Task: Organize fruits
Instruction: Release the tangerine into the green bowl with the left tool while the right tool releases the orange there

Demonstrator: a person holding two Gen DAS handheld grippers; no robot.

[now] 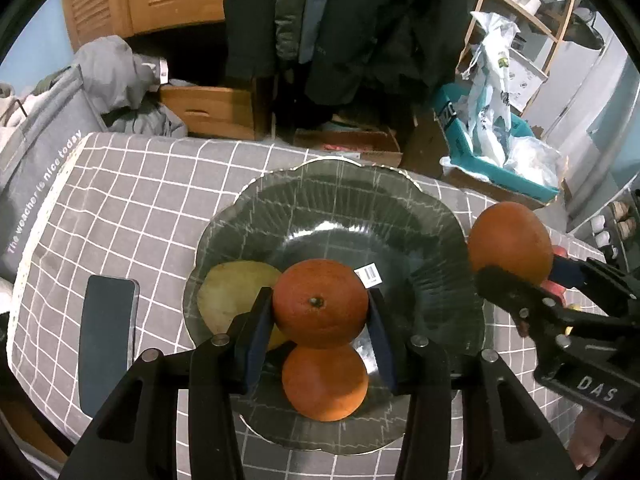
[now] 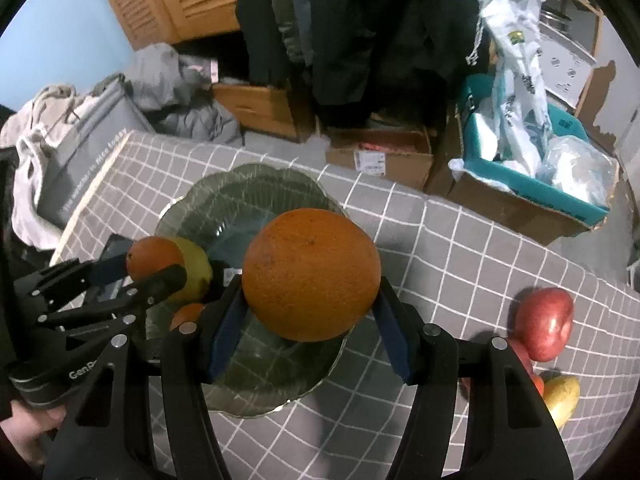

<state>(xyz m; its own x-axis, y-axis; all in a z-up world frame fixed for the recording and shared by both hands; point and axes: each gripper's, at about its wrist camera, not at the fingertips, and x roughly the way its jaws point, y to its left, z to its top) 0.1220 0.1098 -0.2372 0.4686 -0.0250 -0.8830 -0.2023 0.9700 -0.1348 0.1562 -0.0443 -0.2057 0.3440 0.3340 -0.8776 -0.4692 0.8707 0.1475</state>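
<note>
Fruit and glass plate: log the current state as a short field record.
left hand-held gripper: shut on an orange above the glass plate
right hand-held gripper: shut on a second orange
in plate: third orange, pear
on tablecloth: red apple, yellow fruit
beside plate: phone

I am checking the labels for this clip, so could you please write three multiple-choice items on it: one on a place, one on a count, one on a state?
1. Where does the yellow-green pear lie?
A. in the scalloped clear glass plate
B. on the dark phone
C. in the teal box

2. How many oranges show in the left wrist view?
A. one
B. three
C. five

3. The right gripper is:
A. open and empty
B. shut on a large orange
C. out of view

Answers: 1 A, it rests inside the rim; 2 B, one per gripper, one on the plate; 3 B, both pads press the fruit.
</note>
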